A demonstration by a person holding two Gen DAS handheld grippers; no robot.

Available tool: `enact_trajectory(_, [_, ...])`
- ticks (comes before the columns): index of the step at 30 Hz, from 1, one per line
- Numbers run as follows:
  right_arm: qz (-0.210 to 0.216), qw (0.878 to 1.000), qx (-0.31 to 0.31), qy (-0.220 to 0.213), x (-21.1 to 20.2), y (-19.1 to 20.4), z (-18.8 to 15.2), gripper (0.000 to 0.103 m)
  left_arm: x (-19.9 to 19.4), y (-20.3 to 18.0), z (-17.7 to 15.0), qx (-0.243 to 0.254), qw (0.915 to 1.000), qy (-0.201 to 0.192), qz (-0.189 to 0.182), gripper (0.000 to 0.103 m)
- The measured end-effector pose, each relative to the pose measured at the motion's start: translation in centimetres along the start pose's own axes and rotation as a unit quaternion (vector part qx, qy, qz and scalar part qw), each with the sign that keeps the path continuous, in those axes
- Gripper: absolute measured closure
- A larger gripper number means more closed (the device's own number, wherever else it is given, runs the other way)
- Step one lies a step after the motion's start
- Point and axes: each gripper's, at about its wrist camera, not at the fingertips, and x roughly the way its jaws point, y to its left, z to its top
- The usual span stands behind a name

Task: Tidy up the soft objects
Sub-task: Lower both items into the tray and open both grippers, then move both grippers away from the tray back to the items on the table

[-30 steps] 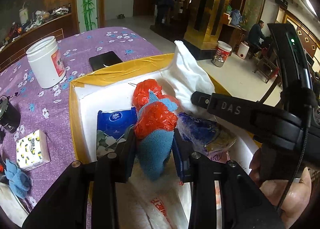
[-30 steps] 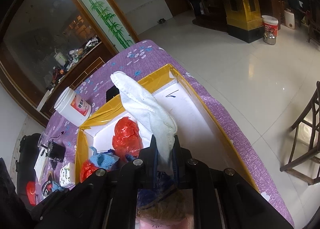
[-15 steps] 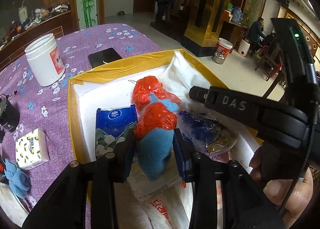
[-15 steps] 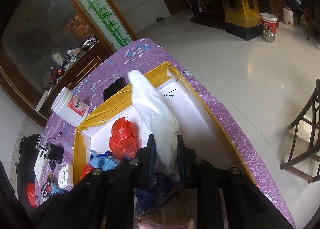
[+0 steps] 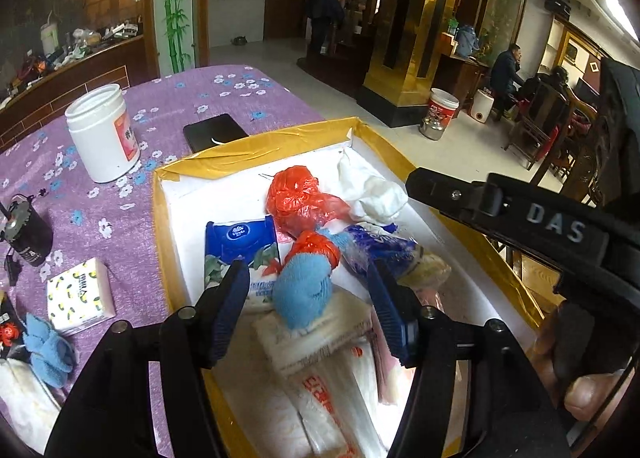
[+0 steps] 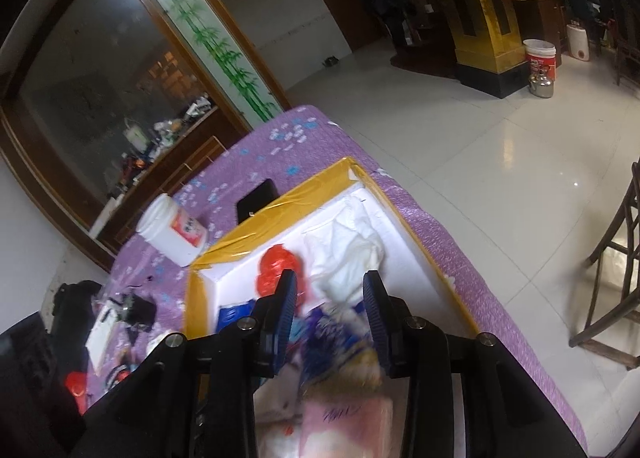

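A yellow-rimmed white box [image 5: 256, 146] sits on the purple flowered table. In it lie a blue sock with a red bag [image 5: 306, 286], a red plastic bag [image 5: 296, 194], a blue tissue pack [image 5: 240, 246], a blue-patterned packet [image 5: 380, 246], white wrapped packs [image 5: 320, 370] and a white cloth [image 5: 372, 190], which also shows in the right wrist view [image 6: 352, 254]. My left gripper [image 5: 308, 298] is open, its pads either side of the blue sock without touching. My right gripper [image 6: 330, 306] is open above the box, just behind the white cloth.
On the table left of the box stand a white jar [image 5: 102, 134], a black phone [image 5: 214, 132], a dark cup [image 5: 28, 234], a small tissue box [image 5: 80, 296] and another blue sock [image 5: 48, 350]. The table's edge drops to a tiled floor on the right [image 6: 500, 178].
Both grippers have opened. The left let go of the blue sock, which now rests in the box. The right let go of the white cloth, which dropped into the box's far corner.
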Motion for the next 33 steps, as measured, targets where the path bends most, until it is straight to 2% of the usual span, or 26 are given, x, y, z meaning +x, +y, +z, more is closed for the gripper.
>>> enact_trajectory(3, [0.011,1.0,0.003,-0.004,-1.0,0.2,-0.5,0.059,-0.6,0.2,-0.3,0.001,1.0,0.001,-0.001,0.043])
enact_trajectory(13, [0.036,0.999,-0.013,-0.006,-3.4,2.1,-2.9,0.057,-4.3,2.0,-2.3,-0.001,0.9999,-0.013,-0.006,0.043])
enact_trajectory(19, [0.058,0.998,-0.032,0.002,-4.2,4.3,-4.8,0.057,-7.5,4.6,-4.4,-0.001,0.9995,-0.031,0.008,0.043])
enact_trajectory(27, [0.084,0.993,-0.079,0.027,-4.3,8.6,-7.8,0.057,-11.7,10.9,-8.9,-0.026,0.9977,-0.048,0.041,0.043])
enact_trajectory(33, [0.106,0.984,-0.133,0.06,-3.2,13.2,-11.0,0.056,-14.3,19.2,-13.3,-0.117,0.9899,-0.053,0.059,0.043])
